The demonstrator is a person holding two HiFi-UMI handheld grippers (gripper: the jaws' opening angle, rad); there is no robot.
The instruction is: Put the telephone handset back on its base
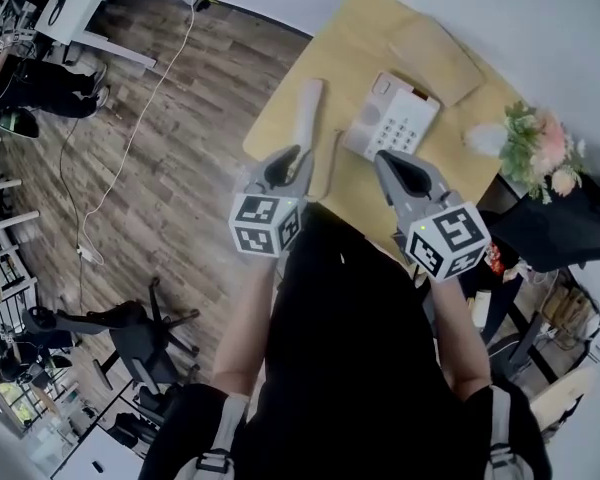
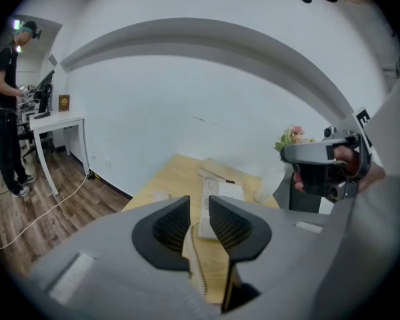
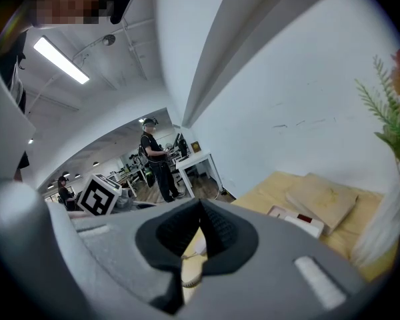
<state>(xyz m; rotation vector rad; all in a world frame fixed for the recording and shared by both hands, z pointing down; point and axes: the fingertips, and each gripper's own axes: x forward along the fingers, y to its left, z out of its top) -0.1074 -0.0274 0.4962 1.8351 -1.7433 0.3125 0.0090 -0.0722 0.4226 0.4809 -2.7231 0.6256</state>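
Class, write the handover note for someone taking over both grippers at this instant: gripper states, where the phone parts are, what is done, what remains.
Left gripper: jaws apart, empty, aimed at the handset but not touching it.
Right gripper: jaws together, empty, held near the front of the telephone base.
Things: the handset lies flat on the wooden table, to the left of the base and off it.
Done: nothing yet; the handset is untouched.
Left: close the left gripper on the handset, lift it, and set it on the base.
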